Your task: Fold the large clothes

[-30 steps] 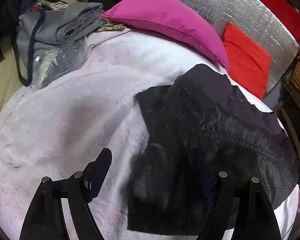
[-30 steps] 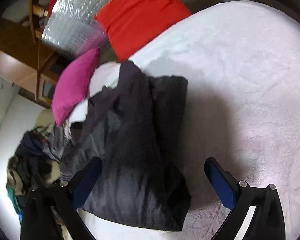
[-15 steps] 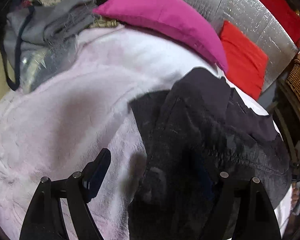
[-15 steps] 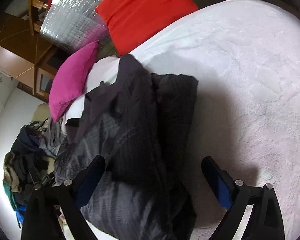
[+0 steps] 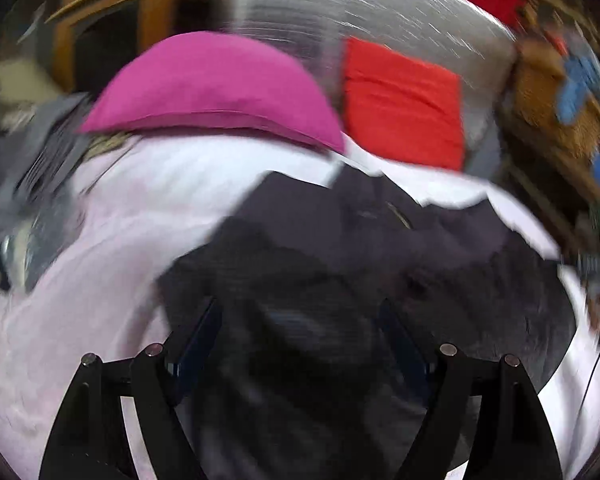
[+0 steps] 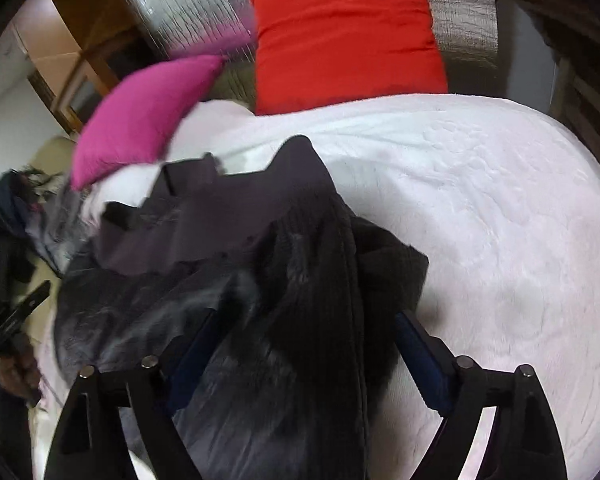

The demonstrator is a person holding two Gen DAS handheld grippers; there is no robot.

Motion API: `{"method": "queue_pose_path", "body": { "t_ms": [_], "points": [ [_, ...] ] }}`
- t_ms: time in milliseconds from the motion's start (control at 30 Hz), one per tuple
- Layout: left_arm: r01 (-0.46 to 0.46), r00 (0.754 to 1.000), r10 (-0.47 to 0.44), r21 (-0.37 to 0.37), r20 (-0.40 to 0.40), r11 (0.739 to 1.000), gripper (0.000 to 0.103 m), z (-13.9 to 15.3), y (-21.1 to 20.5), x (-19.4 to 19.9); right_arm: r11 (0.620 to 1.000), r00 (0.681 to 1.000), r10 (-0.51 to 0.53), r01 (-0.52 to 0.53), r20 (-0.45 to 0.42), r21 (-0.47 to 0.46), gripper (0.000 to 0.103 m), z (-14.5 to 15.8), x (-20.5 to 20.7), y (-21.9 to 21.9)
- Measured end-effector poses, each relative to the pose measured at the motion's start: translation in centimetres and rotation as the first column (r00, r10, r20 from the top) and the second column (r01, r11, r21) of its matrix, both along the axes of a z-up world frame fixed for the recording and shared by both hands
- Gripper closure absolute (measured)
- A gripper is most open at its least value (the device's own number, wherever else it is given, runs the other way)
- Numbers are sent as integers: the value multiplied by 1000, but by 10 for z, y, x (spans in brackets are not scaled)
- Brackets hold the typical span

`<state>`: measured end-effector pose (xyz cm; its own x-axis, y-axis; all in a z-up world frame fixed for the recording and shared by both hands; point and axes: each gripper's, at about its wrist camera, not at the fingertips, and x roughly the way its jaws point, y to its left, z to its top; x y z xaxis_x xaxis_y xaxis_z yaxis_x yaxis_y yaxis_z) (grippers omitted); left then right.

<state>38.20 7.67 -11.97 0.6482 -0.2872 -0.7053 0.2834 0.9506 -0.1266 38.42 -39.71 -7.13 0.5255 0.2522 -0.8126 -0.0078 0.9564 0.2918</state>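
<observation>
A large dark grey garment (image 5: 340,280) lies bunched on the white fleece blanket (image 5: 112,240), its thick ribbed fold (image 6: 320,300) running toward me. In the blurred left wrist view my left gripper (image 5: 300,324) hangs over the garment's near part with its jaws wide, and dark cloth fills the space below and between them. My right gripper (image 6: 304,336) straddles the ribbed fold and its jaws are closing. The cloth touches the left pad (image 6: 196,348), while a strip of blanket shows before the right pad (image 6: 418,348).
A magenta pillow (image 5: 216,84) and a red pillow (image 5: 400,104) lean on a silver quilted backing (image 6: 188,12) at the bed's head. Grey clothes (image 5: 40,168) are piled at the left. A person's hand (image 6: 14,372) shows at the bed's left edge. Bare blanket (image 6: 500,240) stretches right.
Both views have swung up toward the pillows and rolled. The garment now sits between both fingers of each gripper. The right jaws have narrowed. The left view has become blurred.
</observation>
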Motion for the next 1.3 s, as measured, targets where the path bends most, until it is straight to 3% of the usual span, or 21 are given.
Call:
{"method": "queue_pose_path", "body": {
  "t_ms": [67,133,167,233,267,300,333,367,467,533,633,733,800,833,867,967,1067,1200,1233,1267,1300],
  "points": [
    [-8,999,4,94,37,996,22,-2,-18,5,1000,1000,-3,3,-1,-14,16,-1,11,1],
    [-9,1000,8,60,16,998,22,-1,-19,13,1000,1000,12,-12,-2,-26,17,-2,17,3],
    [-11,1000,10,44,10,999,22,-1,-18,18,999,1000,28,-28,-2,-37,20,-1,20,6],
    [-14,1000,16,109,-22,994,22,-10,-23,28,996,998,60,-61,-19,-60,35,-5,27,12],
    [-27,999,31,140,-30,990,26,-15,-26,30,995,996,72,-75,-45,-68,55,-10,31,16],
    [-34,998,44,175,-53,984,37,-25,-29,37,992,995,75,-81,-67,-92,67,-14,35,18],
    [-28,994,48,205,-96,978,68,-35,-32,44,991,994,78,-86,-75,-102,77,-15,35,20],
    [-45,988,78,235,-131,971,86,-45,-32,49,987,993,93,-102,-73,-126,90,-13,36,25],
    [-86,985,117,229,-125,970,92,-50,-28,56,970,994,105,-104,-6,-219,95,5,28,34],
    [-135,979,160,188,-125,973,92,-54,-18,58,978,998,54,-49,21,-205,95,9,27,21],
    [-194,963,212,120,-166,974,89,-57,-8,61,991,997,-32,21,-75,-135,95,-24,33,2],
    [-237,952,246,71,-182,969,84,-45,1,53,992,998,-59,55,-30,-114,89,-21,26,5],
    [-233,965,239,69,-109,970,67,-26,5,39,994,996,-88,87,-22,-67,69,-11,21,-5],
    [-228,971,233,81,-60,970,49,-16,5,33,991,995,-103,102,0,-81,36,-2,18,-9],
    [-231,972,234,106,-15,967,32,-8,5,30,987,992,-124,127,30,-99,16,7,14,-12],
    [-230,973,226,209,41,951,26,-5,7,36,991,991,-110,115,76,-66,16,25,14,-15],
    [-201,972,224,251,-65,947,26,-23,14,60,996,998,-38,42,41,-84,16,24,29,-5],
    [-167,977,198,288,-81,943,26,-37,9,75,991,1000,1,-1,2,-133,17,8,52,10],
    [-158,980,187,285,-75,945,32,-37,7,76,989,1000,-1,-1,-16,-146,19,0,57,11],
    [-147,982,174,279,-77,949,66,-39,3,77,986,1000,8,-12,-23,-164,33,-6,64,16],
    [-124,980,162,282,-117,951,88,-44,0,82,983,999,34,-41,-41,-178,81,-10,66,19]
  ]
}}
